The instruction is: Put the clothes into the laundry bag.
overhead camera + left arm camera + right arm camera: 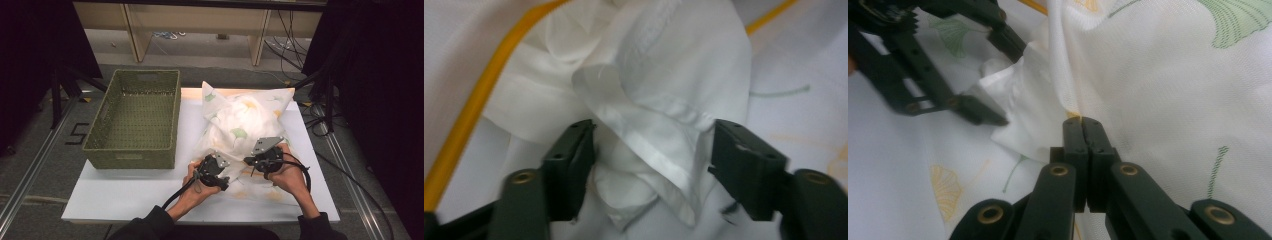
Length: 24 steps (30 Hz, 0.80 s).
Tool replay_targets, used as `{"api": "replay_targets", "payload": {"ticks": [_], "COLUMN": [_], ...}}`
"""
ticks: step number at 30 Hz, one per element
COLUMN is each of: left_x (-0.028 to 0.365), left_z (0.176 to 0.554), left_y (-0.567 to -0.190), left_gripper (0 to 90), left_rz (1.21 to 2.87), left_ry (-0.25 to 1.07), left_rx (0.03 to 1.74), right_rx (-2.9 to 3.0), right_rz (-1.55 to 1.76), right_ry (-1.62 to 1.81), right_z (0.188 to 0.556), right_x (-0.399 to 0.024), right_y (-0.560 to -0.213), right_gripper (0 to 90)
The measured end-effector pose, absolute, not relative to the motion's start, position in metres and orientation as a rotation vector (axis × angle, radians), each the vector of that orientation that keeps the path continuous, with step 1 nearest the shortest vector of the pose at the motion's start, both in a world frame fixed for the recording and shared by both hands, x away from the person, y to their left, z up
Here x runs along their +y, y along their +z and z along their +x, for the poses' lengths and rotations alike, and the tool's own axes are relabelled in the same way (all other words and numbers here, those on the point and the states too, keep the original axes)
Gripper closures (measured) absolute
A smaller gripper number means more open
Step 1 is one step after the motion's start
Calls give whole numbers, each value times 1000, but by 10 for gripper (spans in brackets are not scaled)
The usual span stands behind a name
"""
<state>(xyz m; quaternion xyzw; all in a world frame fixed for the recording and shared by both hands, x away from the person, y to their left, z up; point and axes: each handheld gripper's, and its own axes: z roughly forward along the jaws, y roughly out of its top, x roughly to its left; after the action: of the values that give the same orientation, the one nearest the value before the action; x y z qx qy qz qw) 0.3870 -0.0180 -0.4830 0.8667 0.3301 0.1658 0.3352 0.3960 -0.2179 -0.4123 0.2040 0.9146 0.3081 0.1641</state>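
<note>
A white pillow in a pillowcase printed with green and yellow leaves lies on the white board. At its near edge my left gripper stands open, jaws on either side of a bunched fold of white fabric without pinching it. A yellow piping line runs along the cloth beside it. My right gripper is just to its right, shut on the pillowcase fabric at the yellow-trimmed edge. In the right gripper view the left gripper straddles the same white fold.
An olive woven basket sits on the left half of the board, with nothing in it. Black cables trail from both grippers across the board's near right part. Shelving legs and loose cables lie on the floor beyond the table.
</note>
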Motion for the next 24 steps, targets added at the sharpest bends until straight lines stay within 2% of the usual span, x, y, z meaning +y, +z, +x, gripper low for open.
{"api": "replay_targets", "payload": {"ticks": [3, 5, 10, 11, 13, 14, 16, 20, 24], "left_x": [-19, -20, -32, -36, -37, -36, -34, -30, -17], "left_z": [400, 409, 426, 430, 435, 439, 441, 429, 408], "left_y": [-483, -481, -469, -468, -469, -477, -489, -489, -482], "left_gripper": [726, 818, 846, 846, 839, 828, 760, 604, 478], "left_rz": [2186, 2180, 2081, 2020, 2029, 2056, 2026, 2090, 2128], "left_ry": [382, 418, 539, 579, 657, 594, 504, 544, 485], "left_rx": [889, 876, 904, 916, 881, 919, 1029, 969, 948], "right_rx": [2617, 2613, 2627, 2642, 2629, 2632, 2660, 2696, 2724], "right_rz": [565, 560, 551, 572, 573, 575, 584, 578, 549], "right_ry": [894, 902, 915, 935, 946, 947, 927, 875, 874], "right_z": [395, 396, 394, 393, 394, 394, 394, 395, 397], "right_x": [-219, -220, -220, -219, -218, -218, -217, -210, -209], "right_y": [-411, -411, -411, -410, -410, -411, -416, -424, -427], "right_gripper": [900, 900, 900, 900, 900, 900, 900, 900, 900]}}
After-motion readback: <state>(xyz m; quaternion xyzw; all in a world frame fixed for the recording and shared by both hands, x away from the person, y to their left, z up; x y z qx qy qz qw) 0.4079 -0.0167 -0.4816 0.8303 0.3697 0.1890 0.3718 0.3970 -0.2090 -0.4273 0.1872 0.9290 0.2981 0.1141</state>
